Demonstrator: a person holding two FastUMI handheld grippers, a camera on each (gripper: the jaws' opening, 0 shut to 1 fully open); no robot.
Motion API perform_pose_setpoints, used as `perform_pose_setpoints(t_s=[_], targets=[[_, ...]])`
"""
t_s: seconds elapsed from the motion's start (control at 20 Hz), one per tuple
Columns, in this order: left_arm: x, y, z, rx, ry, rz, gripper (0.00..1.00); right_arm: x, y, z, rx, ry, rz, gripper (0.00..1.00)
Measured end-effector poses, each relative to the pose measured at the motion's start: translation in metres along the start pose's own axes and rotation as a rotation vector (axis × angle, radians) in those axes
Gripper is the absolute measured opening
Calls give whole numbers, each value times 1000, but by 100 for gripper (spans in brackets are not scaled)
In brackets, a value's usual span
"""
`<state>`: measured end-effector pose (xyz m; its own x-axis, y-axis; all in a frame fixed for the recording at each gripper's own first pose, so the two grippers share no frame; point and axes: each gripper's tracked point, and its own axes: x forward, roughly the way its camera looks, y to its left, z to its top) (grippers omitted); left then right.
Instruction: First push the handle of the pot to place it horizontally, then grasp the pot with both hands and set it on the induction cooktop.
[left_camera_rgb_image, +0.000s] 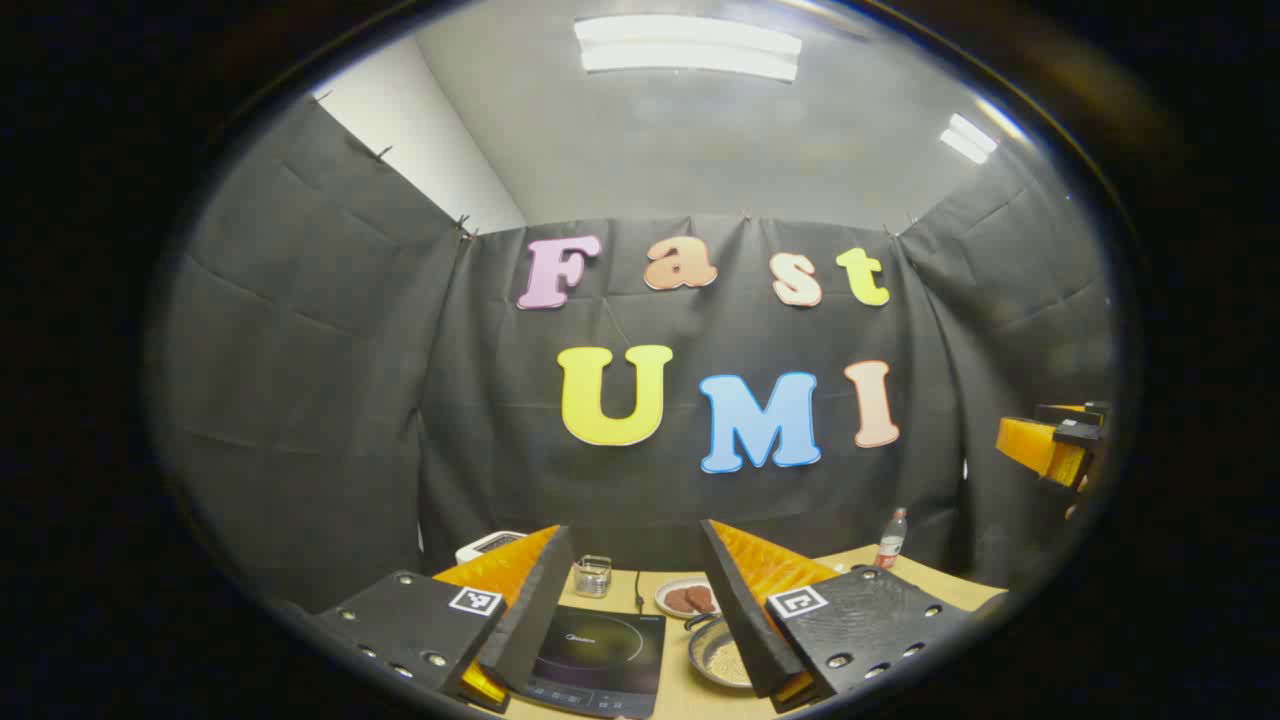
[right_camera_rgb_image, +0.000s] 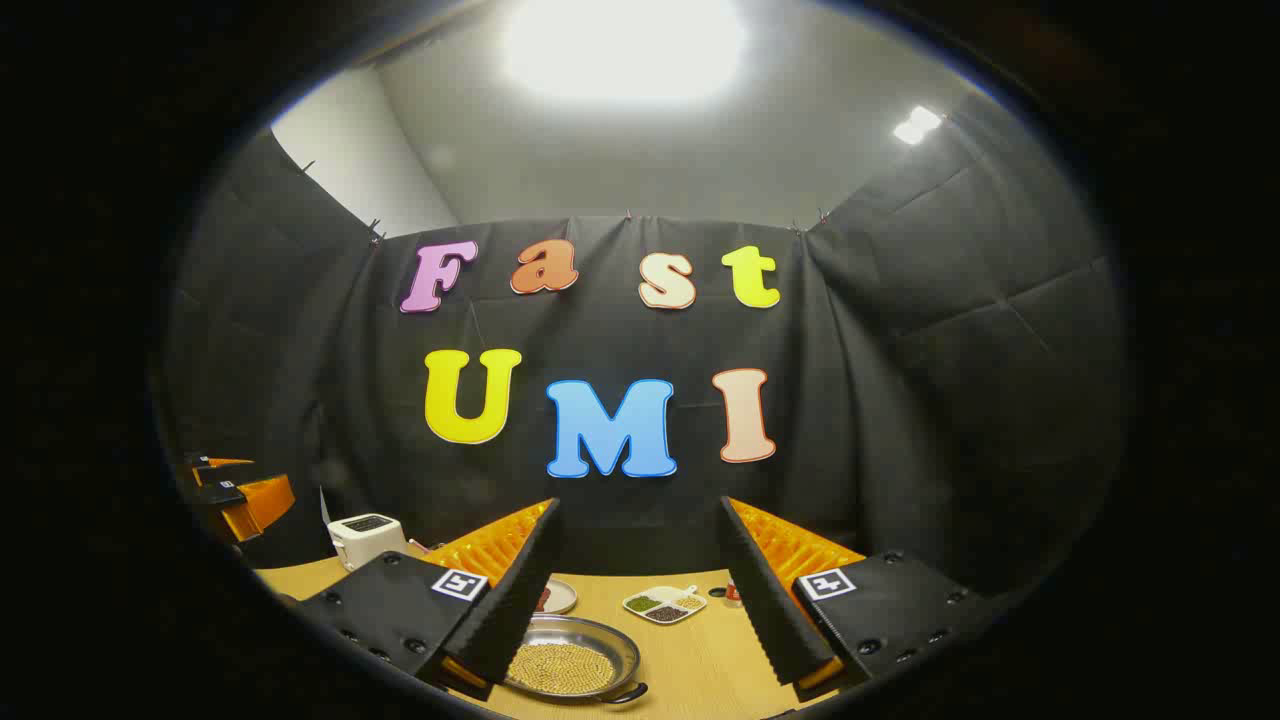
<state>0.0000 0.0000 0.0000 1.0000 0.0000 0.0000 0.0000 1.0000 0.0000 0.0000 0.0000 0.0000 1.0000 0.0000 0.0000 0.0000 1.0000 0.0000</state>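
The left gripper (left_camera_rgb_image: 633, 610) is hanging above a pale wooden table (left_camera_rgb_image: 930, 575) with its two fingers spread wide and nothing between them. Each finger (left_camera_rgb_image: 530, 610) is a wedge with a ribbed black inner pad, an orange ribbed back and a flat black plate carrying a small square marker. Between the fingertips and just below them, a flat, glossy black cooktop (left_camera_rgb_image: 600, 650) is lying on the table. Just beside it, toward the right finger, the pot (left_camera_rgb_image: 718, 655) is sitting: a shallow round metal pan filled with small pale grains, partly hidden behind that finger. Beyond the fingertips are a small glass jar (left_camera_rgb_image: 592, 576) and a white plate (left_camera_rgb_image: 685, 598) with two brown round pieces. Farther off to the right stands a clear plastic bottle (left_camera_rgb_image: 890, 540) with a red label. At the far right edge of the left gripper view, the orange and black body of the other gripper is showing, well apart.

The right gripper (right_camera_rgb_image: 635, 600) is also hovering with its fingers gaping wide, pinching nothing. The pot (right_camera_rgb_image: 572, 660) is lying between them, close to the left finger, not touching either as far as can be seen; a small dark loop handle is jutting from its near rim. Beyond it sits a white divided dish (right_camera_rgb_image: 665, 604) of green, brown and tan grains. A white boxy appliance (right_camera_rgb_image: 365, 535) is standing off to the left.
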Motion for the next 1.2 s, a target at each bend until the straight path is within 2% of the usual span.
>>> perform_pose_setpoints(t_s=[0.05, 0.35, 0.4, 0.5, 0.75, 0.8, 1.0, 1.05, 1.15, 1.2], targets=[[-1, 0, 1, 3, -2, 0, 78, -1, 1, 0, -4, -2, -2, 97], [-8, 5, 1, 12, -3, -3, 78, -11, 3, 1, -12, -4, -6, 94], [-9, 3, 3, 17, -6, -7, 81, -11, 4, 2, -13, -4, -7, 94], [-12, 3, 4, 21, -9, -12, 77, -13, 5, 1, -7, 0, -7, 96], [-15, 7, 4, 20, -7, -10, 78, -15, 7, -3, -12, 11, -5, 94], [-15, 9, 5, 20, -7, -9, 77, -15, 8, -2, -12, 13, -4, 97], [-17, 10, 6, 20, -7, -5, 78, -14, 10, -6, -11, 24, 5, 97], [-17, 12, 6, 19, -7, -5, 78, -14, 11, -7, -13, 27, 8, 96], [-18, 14, 6, 18, -8, -1, 78, -14, 14, -7, -20, 32, 13, 88], [-18, 15, 6, 18, -9, 0, 77, -15, 15, -8, -24, 34, 11, 81]])
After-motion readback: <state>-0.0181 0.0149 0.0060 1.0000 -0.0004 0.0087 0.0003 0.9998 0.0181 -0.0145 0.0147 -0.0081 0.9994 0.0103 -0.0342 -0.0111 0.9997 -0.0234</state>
